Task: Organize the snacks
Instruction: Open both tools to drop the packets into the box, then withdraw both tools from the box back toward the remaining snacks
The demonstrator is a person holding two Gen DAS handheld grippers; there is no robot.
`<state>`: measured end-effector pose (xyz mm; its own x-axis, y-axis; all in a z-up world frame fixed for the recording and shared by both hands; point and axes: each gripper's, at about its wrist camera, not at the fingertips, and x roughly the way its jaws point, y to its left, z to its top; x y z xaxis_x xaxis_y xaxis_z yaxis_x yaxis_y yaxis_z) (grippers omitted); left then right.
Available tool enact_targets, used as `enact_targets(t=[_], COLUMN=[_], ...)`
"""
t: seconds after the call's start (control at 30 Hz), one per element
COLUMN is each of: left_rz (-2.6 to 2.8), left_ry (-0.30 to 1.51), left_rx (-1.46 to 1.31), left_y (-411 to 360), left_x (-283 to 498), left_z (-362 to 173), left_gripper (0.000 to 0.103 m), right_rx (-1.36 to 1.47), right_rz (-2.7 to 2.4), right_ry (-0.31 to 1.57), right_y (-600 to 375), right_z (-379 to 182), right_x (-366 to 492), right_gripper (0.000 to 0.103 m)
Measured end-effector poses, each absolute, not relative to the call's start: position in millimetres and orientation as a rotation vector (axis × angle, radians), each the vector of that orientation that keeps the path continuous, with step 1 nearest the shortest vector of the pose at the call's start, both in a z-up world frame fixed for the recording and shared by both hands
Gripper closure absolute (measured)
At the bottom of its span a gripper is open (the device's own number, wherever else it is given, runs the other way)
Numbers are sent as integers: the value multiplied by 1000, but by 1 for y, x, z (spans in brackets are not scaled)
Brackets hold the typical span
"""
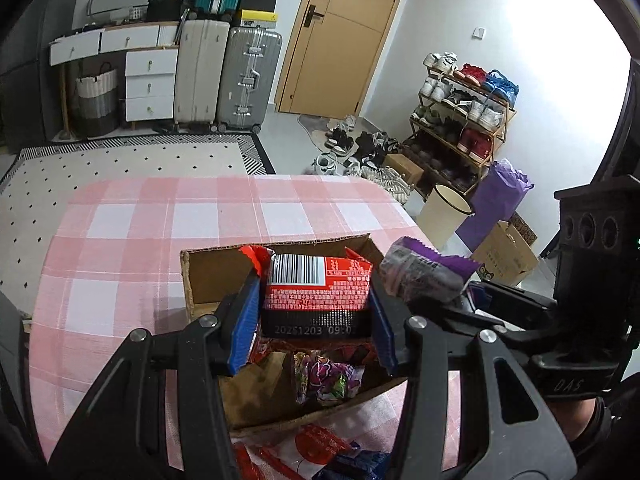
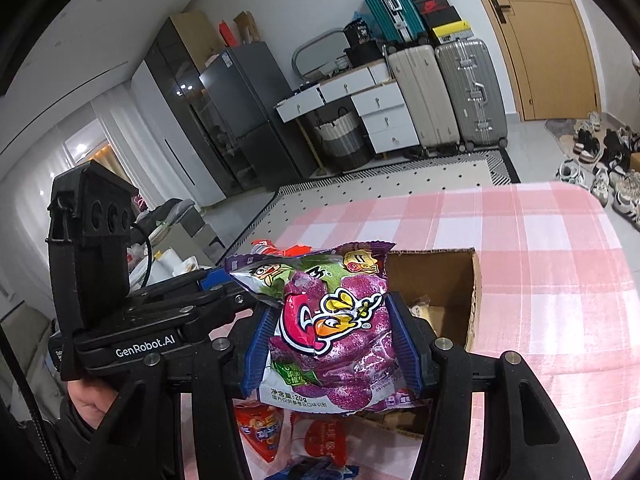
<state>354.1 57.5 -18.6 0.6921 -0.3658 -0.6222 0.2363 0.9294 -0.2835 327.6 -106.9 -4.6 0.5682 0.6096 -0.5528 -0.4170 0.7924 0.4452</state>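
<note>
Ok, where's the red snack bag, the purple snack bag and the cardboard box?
red snack bag (image 1: 316, 294): left wrist view, printed back.
purple snack bag (image 2: 332, 328): right wrist view, front picture.
cardboard box (image 2: 476, 292): right wrist view, right wall.

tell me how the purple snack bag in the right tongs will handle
The purple snack bag looks puffy and crinkled, so probably light and squashy. Its glossy film may slip between the right tongs. Held by its middle, the ends likely flop.

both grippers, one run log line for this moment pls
left gripper: shut on red snack packet | right gripper: shut on purple snack bag | both above open cardboard box | pink checked tablecloth
</note>
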Motion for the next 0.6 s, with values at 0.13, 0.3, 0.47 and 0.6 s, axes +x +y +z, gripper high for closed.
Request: enact_targets(t=[0.13, 0.3, 0.47, 0.6], left_rz=[-345, -294, -270, -255], left_ry=[743, 754, 733, 714], left_rx=[-200, -190, -189, -180], left_y=[56, 61, 68, 70], left_x=[364, 367, 348, 323], left_z=[-31, -36, -31, -25], left_gripper=[54, 22, 22, 21], right_rx=[294, 322, 354, 340], right_rz=[601, 563, 549, 538], right_ry=[770, 761, 730, 700], right_y=[-110, -121, -135, -142], right_z=[-13, -15, -6, 3], right_x=[336, 340, 327, 305], right_gripper=[45, 14, 12, 10])
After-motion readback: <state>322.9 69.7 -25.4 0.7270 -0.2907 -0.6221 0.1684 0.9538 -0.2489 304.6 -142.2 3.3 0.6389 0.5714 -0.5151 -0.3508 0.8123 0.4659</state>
